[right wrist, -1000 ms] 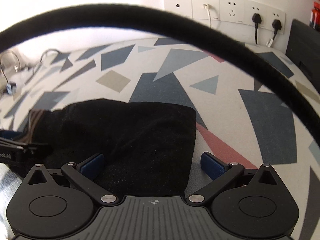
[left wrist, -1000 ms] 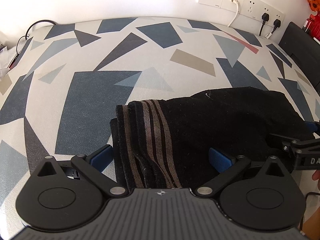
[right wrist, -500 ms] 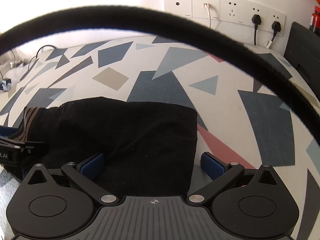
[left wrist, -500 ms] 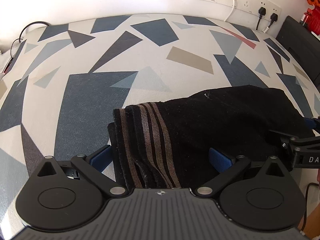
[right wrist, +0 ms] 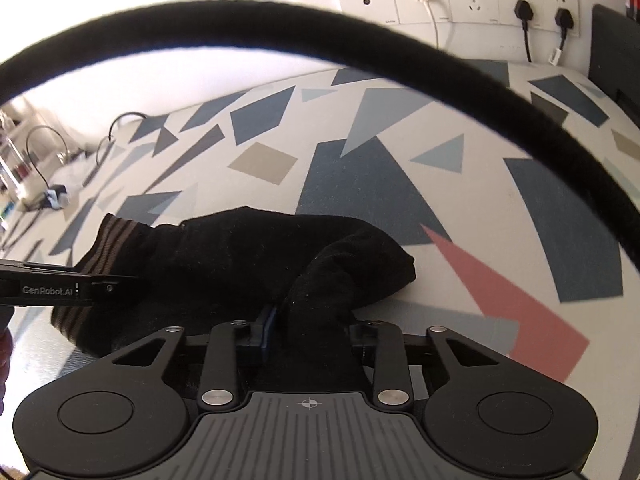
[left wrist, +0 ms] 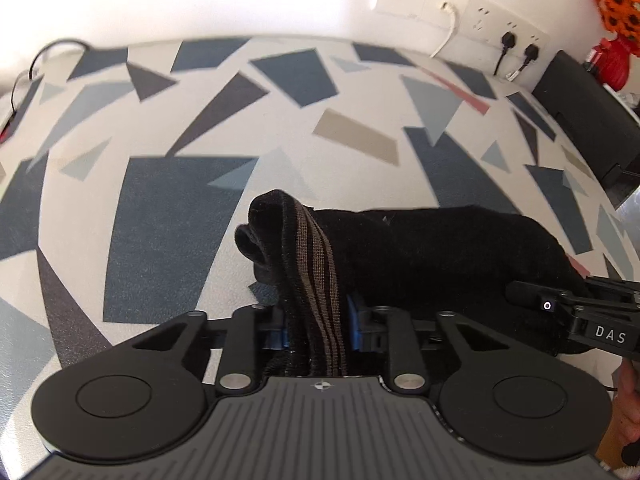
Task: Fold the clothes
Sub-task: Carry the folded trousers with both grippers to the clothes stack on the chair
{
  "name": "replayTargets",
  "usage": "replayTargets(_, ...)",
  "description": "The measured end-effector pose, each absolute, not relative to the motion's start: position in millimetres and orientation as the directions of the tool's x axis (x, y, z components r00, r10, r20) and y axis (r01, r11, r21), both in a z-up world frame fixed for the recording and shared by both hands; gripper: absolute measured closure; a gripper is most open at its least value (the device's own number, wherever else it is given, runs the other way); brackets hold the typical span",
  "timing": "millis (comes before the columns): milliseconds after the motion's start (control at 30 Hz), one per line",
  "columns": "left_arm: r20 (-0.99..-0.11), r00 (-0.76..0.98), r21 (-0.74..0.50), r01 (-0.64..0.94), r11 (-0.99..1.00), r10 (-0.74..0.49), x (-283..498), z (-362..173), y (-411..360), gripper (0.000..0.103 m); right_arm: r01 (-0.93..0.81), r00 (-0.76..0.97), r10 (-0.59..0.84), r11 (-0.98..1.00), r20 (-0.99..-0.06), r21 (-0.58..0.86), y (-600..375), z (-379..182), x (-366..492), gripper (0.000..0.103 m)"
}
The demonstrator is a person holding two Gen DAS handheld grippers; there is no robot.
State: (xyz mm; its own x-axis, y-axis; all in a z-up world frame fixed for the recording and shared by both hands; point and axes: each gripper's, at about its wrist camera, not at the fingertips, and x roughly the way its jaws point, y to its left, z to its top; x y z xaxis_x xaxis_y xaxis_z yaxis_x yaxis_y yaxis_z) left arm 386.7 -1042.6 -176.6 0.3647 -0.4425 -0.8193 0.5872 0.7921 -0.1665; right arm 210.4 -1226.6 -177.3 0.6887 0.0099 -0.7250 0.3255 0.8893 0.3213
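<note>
Your left gripper (left wrist: 316,326) sits at the bottom centre of its view with the fingers drawn in tight on the striped end of the black garment (left wrist: 420,256) — the brown-striped band (left wrist: 318,276) runs straight up between the blue pads (left wrist: 354,322) and bunches into a raised fold above them. Your right gripper (right wrist: 308,330) is likewise closed on the plain black end, cloth filling the gap between its fingers at the lower middle of the frame.

There is one garment, stretched between your two grippers and resting on the patterned surface (left wrist: 180,220), its middle lying across the centre of both views. In the right wrist view the striped band (right wrist: 108,240) shows at the left, beside your other gripper's arm.

A thick black cable (right wrist: 360,44) arcs across the top of the right wrist view. Farthest off, on the white wall at upper right, a row of sockets (right wrist: 472,0) carries one white plug lead and two black plugs.
</note>
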Motion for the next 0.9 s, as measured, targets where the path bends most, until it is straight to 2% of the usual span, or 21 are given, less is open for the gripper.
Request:
replayTargets(133, -0.793, 0.377, -0.179, 0.607, 0.774, -0.479, 373.8, -163.7, -1045.5, 0.083, 0.315, 0.73, -0.001, 0.888, -0.684, 0.335, -1226.2, -168.4, 192.8, 0.084)
replayTargets(467, -0.692, 0.439, -0.275, 0.574, 0.772, -0.573, 346.0, -130.8, -1047.0, 0.083, 0.263, 0.835, -0.053, 0.913, -0.548, 0.312, -1235.9, -117.7, 153.6, 0.086)
replayTargets(700, -0.684, 0.492, -0.251, 0.535, 0.807, -0.539, 311.7, -123.1, -1030.5, 0.083, 0.225, 0.837, -0.011, 0.918, -0.547, 0.326, -1241.3, -114.5, 139.8, 0.086)
replayTargets(900, -0.653, 0.551, -0.266, 0.475, 0.839, -0.52, 284.7, -111.1, -985.7, 0.083, 0.13, 0.84, 0.086, 0.926, -0.536, 0.354, -1219.0, -111.0, 131.1, 0.086)
